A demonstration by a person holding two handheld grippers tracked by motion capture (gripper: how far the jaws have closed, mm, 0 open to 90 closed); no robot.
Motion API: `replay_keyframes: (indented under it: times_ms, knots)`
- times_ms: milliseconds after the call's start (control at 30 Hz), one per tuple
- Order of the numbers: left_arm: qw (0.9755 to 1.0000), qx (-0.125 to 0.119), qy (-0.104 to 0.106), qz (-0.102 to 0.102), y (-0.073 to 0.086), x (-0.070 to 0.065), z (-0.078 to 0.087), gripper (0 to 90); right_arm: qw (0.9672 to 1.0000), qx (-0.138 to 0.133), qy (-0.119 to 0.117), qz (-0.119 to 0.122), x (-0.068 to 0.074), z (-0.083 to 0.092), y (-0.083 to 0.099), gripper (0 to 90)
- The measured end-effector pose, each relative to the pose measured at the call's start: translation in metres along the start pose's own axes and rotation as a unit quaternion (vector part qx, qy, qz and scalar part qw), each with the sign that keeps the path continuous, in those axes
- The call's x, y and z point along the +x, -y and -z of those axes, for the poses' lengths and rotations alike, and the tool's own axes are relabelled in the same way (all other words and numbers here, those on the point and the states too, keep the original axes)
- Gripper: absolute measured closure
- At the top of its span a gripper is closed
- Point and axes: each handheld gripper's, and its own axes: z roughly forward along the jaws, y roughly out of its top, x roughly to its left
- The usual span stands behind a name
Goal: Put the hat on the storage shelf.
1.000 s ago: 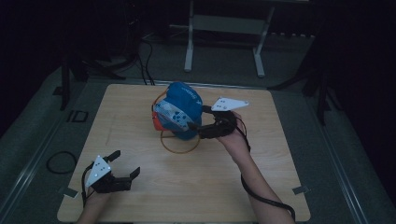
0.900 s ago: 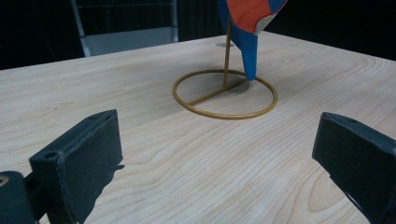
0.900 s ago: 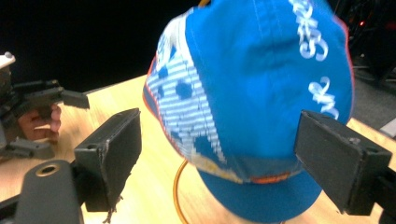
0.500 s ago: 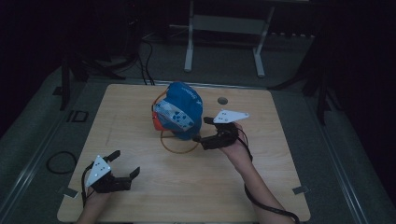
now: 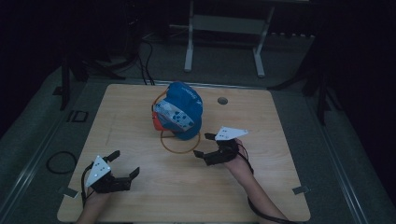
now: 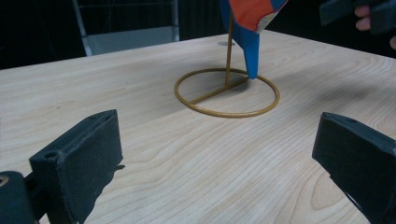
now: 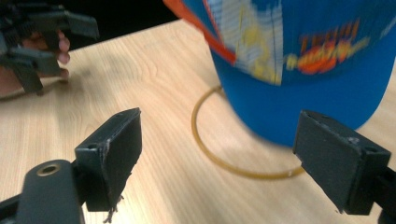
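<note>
I have the pale wooden table [image 5: 187, 196] under me, lit dimly, with a small round hole [image 5: 222, 100] near its far edge. Toward the far middle of it sits the blue fabric cap with an orange underside and a white printed patch [image 5: 180, 112], hung on a thin brass-coloured wire stand [image 6: 227, 91] — an upright rod rising from a flat ring base that lies on the wood. In the left gripper view the cap's blue brim tip points down just inside that ring.

My right gripper [image 5: 210, 147] is low over the table just right of the ring, jaws spread wide and gripping nothing; in the right gripper view the cap's blue crown [image 7: 322, 79] sits beyond them, between the two black pads, apart from both.

My left gripper [image 5: 122, 164] rests near the table's near left corner, well apart from the stand — jaws also wide apart and empty.
</note>
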Motion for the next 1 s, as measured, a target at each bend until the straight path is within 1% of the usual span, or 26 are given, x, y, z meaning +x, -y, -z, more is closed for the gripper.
replay_keyframes:
  times_ms: [133, 233, 300, 333, 467, 600, 733, 833, 867, 933, 1000]
  knots:
    - [1.0, 0.0, 0.001, -0.002, 0.0, -0.001, 0.0, 1.9, 0.9999, 0.009, -0.001, -0.008, -0.001, -0.001, 0.014, 15.5]
    - [1.0, 0.001, 0.002, -0.003, 0.0, -0.001, 0.0, 1.9, 0.9999, 0.008, -0.001, -0.012, -0.003, -0.001, 0.023, 15.5]
    - [1.0, -0.001, 0.001, -0.003, 0.0, -0.001, 0.0, 1.9, 0.9998, 0.014, 0.004, -0.012, -0.003, 0.0, 0.03, 15.5]
    - [1.0, 0.0, 0.0, -0.003, 0.0, -0.001, 0.0, 1.9, 0.9998, 0.015, 0.005, -0.011, -0.004, 0.001, 0.034, 15.5]
    - [1.0, 0.002, 0.001, -0.004, 0.0, -0.001, -0.001, 1.9, 0.9995, 0.018, 0.004, -0.025, -0.008, 0.005, 0.047, 15.5]
    - [1.0, 0.001, 0.001, -0.004, 0.0, -0.001, -0.001, 1.9, 0.9992, 0.025, 0.011, -0.027, -0.01, 0.011, 0.057, 15.4]
    - [1.0, 0.002, 0.001, -0.003, 0.0, -0.001, -0.001, 1.9, 0.9989, 0.025, 0.018, -0.035, -0.013, 0.017, 0.066, 15.4]
    - [1.0, 0.003, 0.001, -0.003, 0.001, -0.001, -0.001, 1.9, 0.9986, 0.029, 0.025, -0.035, -0.014, 0.021, 0.072, 15.4]
    - [1.0, 0.002, 0.002, -0.003, 0.001, -0.001, -0.001, 1.9, 0.9984, 0.031, 0.032, -0.034, -0.015, 0.022, 0.072, 15.4]
    - [1.0, 0.003, 0.001, -0.005, 0.0, -0.001, 0.0, 1.9, 0.9985, 0.022, 0.033, -0.037, -0.015, 0.024, 0.072, 15.4]
    - [1.0, 0.002, 0.001, -0.005, 0.0, -0.001, 0.0, 1.9, 0.9985, 0.021, 0.037, -0.036, -0.016, 0.025, 0.072, 15.4]
